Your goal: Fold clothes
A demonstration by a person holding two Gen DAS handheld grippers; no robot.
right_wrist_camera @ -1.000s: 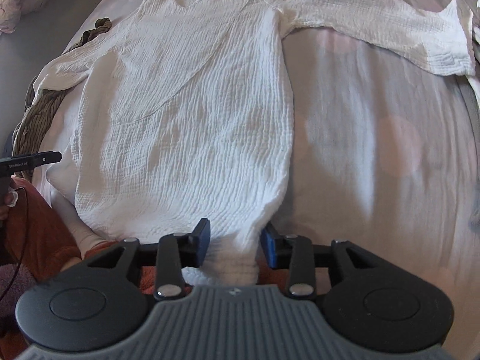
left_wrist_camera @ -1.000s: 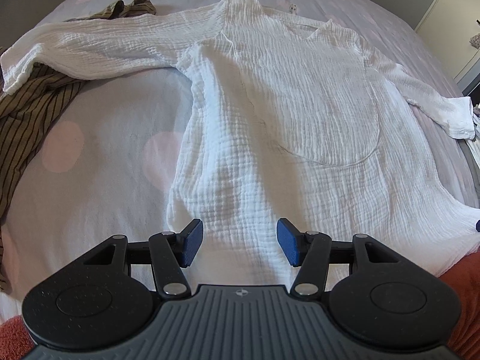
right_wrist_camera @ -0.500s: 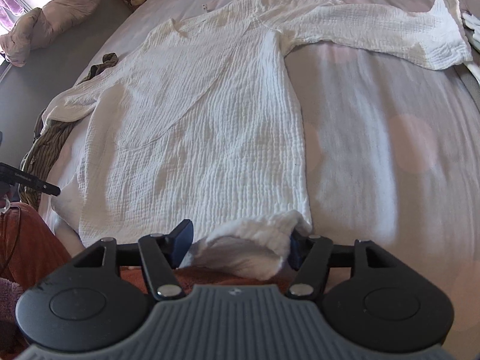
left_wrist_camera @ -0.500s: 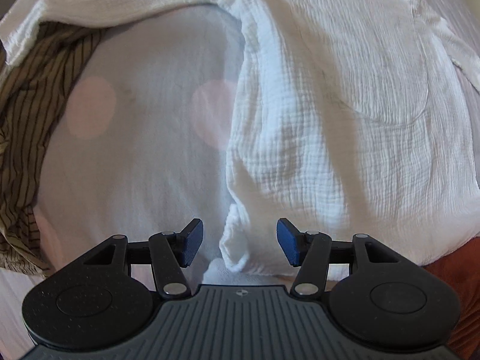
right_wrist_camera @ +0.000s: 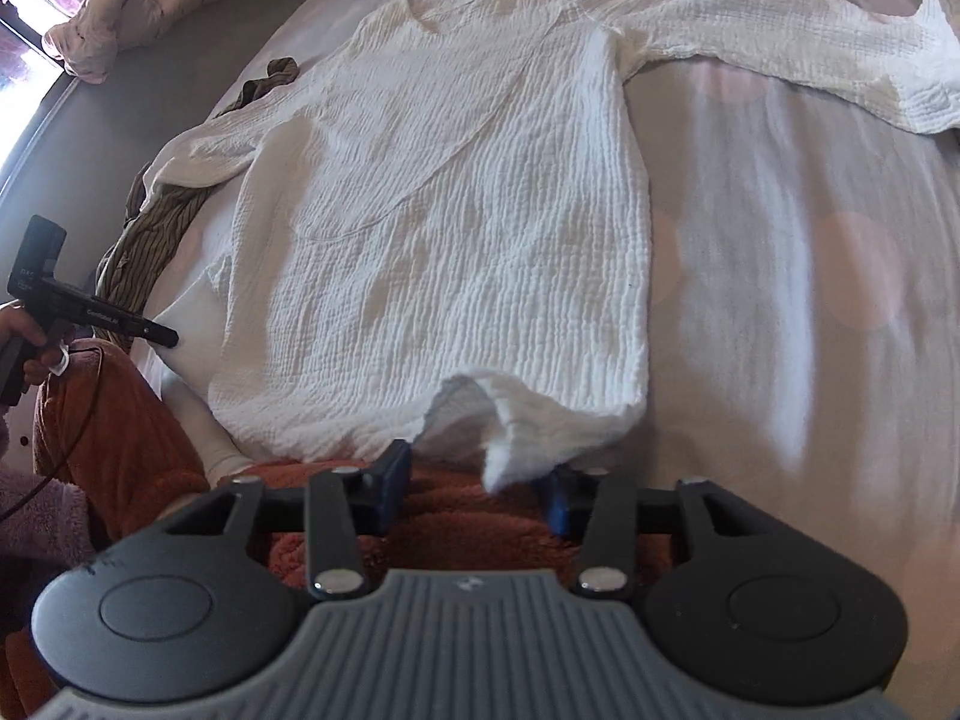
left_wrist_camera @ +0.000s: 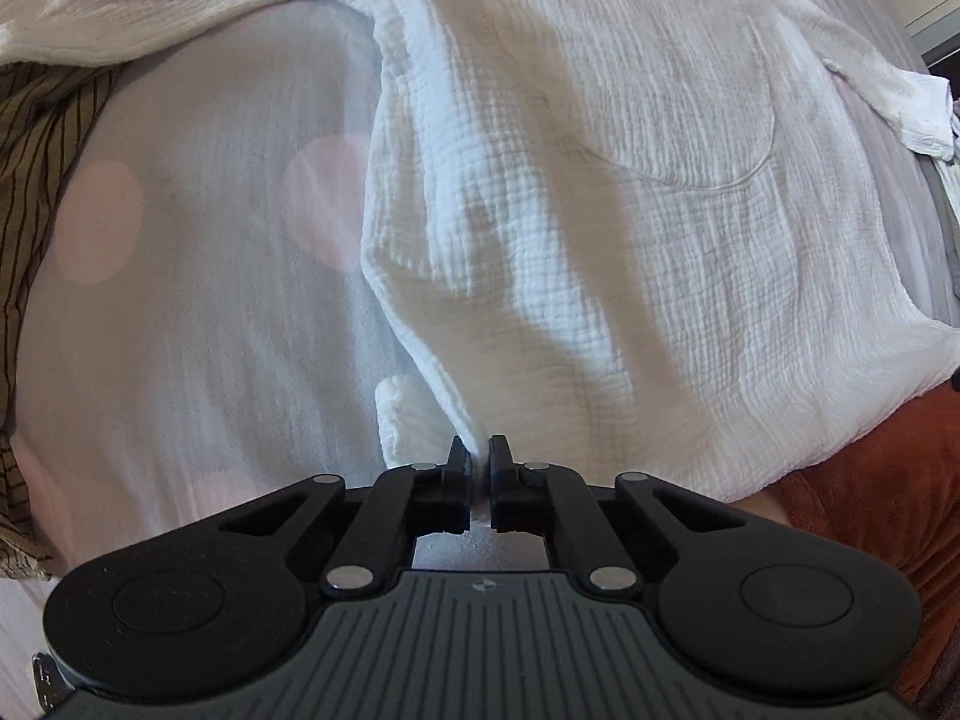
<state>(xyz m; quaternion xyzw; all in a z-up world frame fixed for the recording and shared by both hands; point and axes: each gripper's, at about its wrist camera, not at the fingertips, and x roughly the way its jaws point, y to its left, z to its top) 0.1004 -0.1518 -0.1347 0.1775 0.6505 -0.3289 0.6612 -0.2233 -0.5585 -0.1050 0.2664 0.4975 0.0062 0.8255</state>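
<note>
A white crinkled long-sleeved garment (left_wrist_camera: pixel 600 192) lies spread flat on the bed, sleeves out to both sides; it also shows in the right wrist view (right_wrist_camera: pixel 456 204). My left gripper (left_wrist_camera: pixel 478 461) is shut on the garment's hem at its near left corner. My right gripper (right_wrist_camera: pixel 480 480) is open at the near right hem corner; a folded-up flap of hem (right_wrist_camera: pixel 510 414) lies between its fingers, touching the right pad (right_wrist_camera: pixel 555 495). In the right wrist view the left gripper (right_wrist_camera: pixel 150 333) appears at the left edge.
The bed sheet (left_wrist_camera: pixel 210 300) is pale grey with pink dots. A brown striped garment (left_wrist_camera: pixel 42 138) lies at the left bed edge, under the white sleeve. A rust-orange fleece leg (right_wrist_camera: pixel 132 420) is at the near edge. A pink bundle (right_wrist_camera: pixel 132 6) lies far left.
My left gripper moved down to the near left hem corner and shut on it. My right gripper opened wide and let the hem bunch loosen.
</note>
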